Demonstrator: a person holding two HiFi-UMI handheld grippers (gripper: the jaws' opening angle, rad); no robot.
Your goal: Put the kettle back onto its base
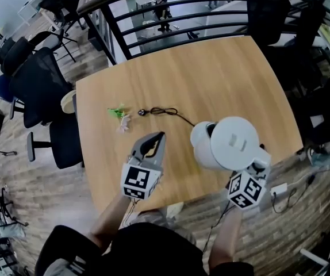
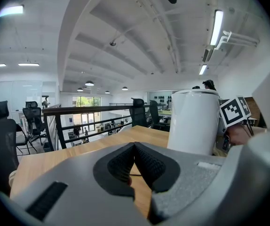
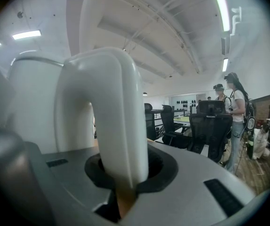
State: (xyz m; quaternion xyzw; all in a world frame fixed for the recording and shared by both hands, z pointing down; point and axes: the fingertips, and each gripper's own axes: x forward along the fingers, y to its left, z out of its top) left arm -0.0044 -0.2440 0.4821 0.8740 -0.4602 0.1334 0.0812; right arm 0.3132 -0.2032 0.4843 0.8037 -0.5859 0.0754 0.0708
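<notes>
**White plastic kettle (image 1: 234, 142) gripped over a light wooden tabletop (image 1: 211, 73) beside a black metal railing (image 1: 171, 10)**

Black office chairs (image 1: 38, 85) stand to the left of the tabletop, and a thin black power cord (image 1: 165, 111) runs across it to the kettle's foot at the near right. The right gripper (image 1: 261, 158), nearly level, is clamped on the kettle's curved handle (image 3: 111, 112). The left gripper (image 1: 160, 135) hovers just left of the kettle, jaws pressed together and empty.

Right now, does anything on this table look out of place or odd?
The black power cord lies loose across the table, its plug end free on the wood, no socket in view. Small green and white scraps lie beside it. Nothing looks spilled or broken.
</notes>
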